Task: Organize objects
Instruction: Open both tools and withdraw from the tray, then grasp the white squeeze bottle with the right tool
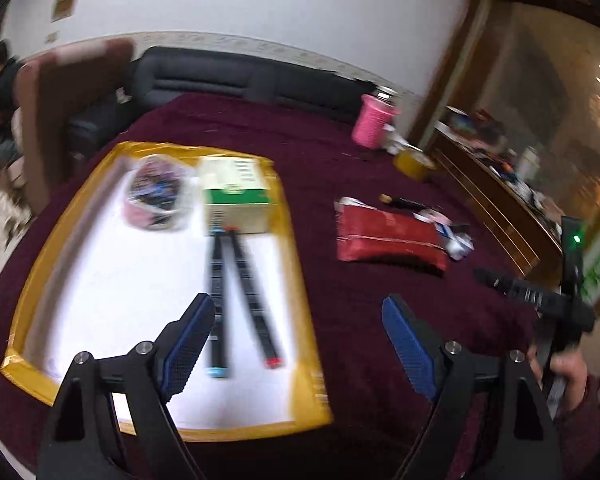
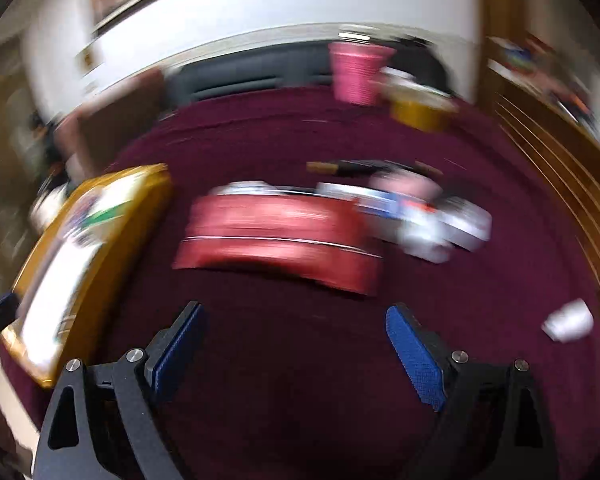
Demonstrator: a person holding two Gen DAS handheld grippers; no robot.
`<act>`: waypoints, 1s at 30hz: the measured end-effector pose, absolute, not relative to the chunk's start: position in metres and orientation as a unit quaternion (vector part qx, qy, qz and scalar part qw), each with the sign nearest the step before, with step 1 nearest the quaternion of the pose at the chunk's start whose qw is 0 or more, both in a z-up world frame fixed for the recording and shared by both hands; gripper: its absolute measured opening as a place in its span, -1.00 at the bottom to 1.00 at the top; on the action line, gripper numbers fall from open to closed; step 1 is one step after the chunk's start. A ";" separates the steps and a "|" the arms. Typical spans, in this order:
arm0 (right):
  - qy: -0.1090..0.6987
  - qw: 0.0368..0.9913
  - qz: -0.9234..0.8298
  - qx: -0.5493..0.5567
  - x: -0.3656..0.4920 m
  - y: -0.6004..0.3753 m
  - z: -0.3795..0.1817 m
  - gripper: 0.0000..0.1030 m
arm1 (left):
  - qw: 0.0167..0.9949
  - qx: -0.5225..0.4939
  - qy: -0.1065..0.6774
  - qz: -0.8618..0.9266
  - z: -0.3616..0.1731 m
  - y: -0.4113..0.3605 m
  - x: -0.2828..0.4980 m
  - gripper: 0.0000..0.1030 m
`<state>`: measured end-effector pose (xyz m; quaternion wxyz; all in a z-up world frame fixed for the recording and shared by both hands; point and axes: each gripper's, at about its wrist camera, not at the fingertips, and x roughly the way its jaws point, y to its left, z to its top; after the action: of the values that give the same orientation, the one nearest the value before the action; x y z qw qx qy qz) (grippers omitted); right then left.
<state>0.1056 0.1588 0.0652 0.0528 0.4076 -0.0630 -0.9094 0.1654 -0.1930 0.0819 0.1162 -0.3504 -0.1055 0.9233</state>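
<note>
1. The counter, under a dark maroon cloth, carries everything; a pink cup and a roll of yellow tape stand toward its far right edge.
2. The yellow-rimmed tray fills the counter's left half. On its white floor, at the far end, sit a green-and-white box and a clear bag of small items, side by side.
3. The red pouch lies right of the tray on bare cloth, its long axis running across the counter, with a heap of small loose objects at its right end.
4. Two markers lie on the tray, nearly parallel, long axes running from the box toward the near edge.
5. The left gripper hangs over the tray's near end with jaws spread wide and nothing between the pads; the markers lie just ahead.
6. The right gripper also has its jaws wide and empty. The pouch lies straight ahead of it, broadside on, so this hand looks the nearer for it. The view is heavily blurred.
</note>
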 end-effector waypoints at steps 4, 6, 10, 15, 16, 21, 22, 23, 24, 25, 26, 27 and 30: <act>-0.170 -0.059 -0.897 0.404 0.120 0.281 0.063 0.82 | 0.151 -0.356 -0.076 0.919 0.080 -0.157 0.162 0.68; -0.214 -0.095 -0.888 0.396 0.131 0.326 0.060 0.82 | 0.166 -0.364 -0.072 0.914 0.076 -0.141 0.158 0.68; -0.244 -0.112 -0.877 0.398 0.137 0.359 0.055 0.82 | 0.183 -0.383 -0.072 0.902 0.069 -0.117 0.152 0.68; -0.248 -0.109 -0.870 0.411 0.123 0.356 0.046 0.82 | 0.191 -0.392 -0.042 0.899 0.065 -0.097 0.156 0.68; -0.248 -0.111 -0.870 0.412 0.119 0.355 0.044 0.82 | 0.191 -0.392 -0.036 0.899 0.065 -0.095 0.157 0.68; -0.235 -0.120 -0.865 0.426 0.096 0.352 0.030 0.35 | 0.193 -0.391 -0.028 0.899 0.063 -0.094 0.162 0.68; -0.228 -0.120 -0.863 0.434 0.090 0.351 0.027 0.09 | 0.195 -0.392 -0.031 0.898 0.063 -0.095 0.162 0.68; -0.210 -0.130 -0.865 0.436 0.085 0.349 0.027 -0.18 | 0.197 -0.394 -0.035 0.897 0.062 -0.096 0.161 0.68; -0.197 -0.130 -0.869 0.435 0.081 0.345 0.029 -0.41 | 0.198 -0.395 -0.039 0.896 0.062 -0.097 0.161 0.68; -0.193 -0.123 -0.870 0.436 0.078 0.342 0.029 -0.45 | 0.198 -0.395 -0.040 0.896 0.063 -0.097 0.161 0.68; -0.191 -0.117 -0.871 0.437 0.075 0.337 0.029 -0.45 | 0.199 -0.393 -0.040 0.897 0.064 -0.097 0.161 0.68; -0.188 -0.113 -0.873 0.437 0.073 0.332 0.029 -0.45 | 0.202 -0.392 -0.039 0.897 0.066 -0.096 0.160 0.68; -0.168 -0.079 -0.880 0.437 0.067 0.310 0.028 -0.45 | 0.208 -0.391 -0.033 0.896 0.072 -0.089 0.156 0.68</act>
<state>0.0669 0.3098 0.0279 -0.0786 0.4367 -0.1680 -0.8803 0.1560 -0.0886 0.0719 0.2077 -0.3910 -0.0326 0.8960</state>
